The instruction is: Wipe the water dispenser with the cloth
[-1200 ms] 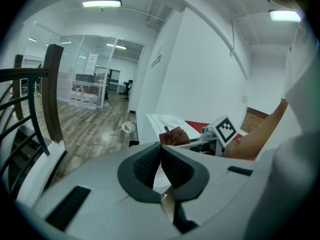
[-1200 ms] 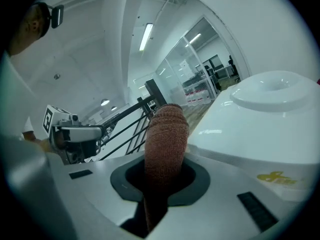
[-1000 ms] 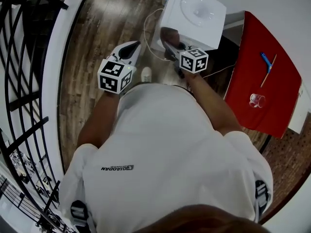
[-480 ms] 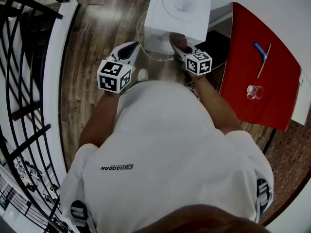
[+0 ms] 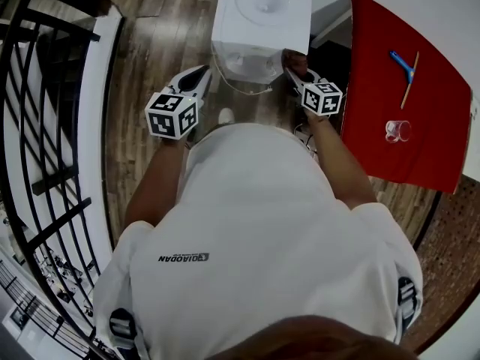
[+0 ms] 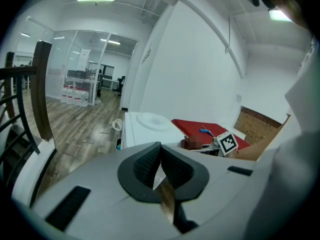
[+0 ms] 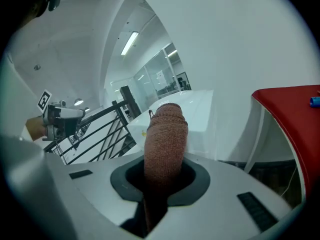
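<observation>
Off to the left of both grippers stood a black railing [image 5: 45,126]. The left gripper [image 5: 201,73] had its jaws pinched together with nothing between them, pointing over the wood floor [image 5: 157,36] just left of the water dispenser [image 5: 262,21], not touching it. The right gripper [image 5: 294,67] was clamped tight on a brown cloth [image 7: 166,134], which stuck out past the jaw tips by the dispenser's right front corner. It was probably touching, though I couldn't really tell. Further right of those jaws sat a red table [image 5: 390,88] with a glass [image 5: 397,131] on it.
</observation>
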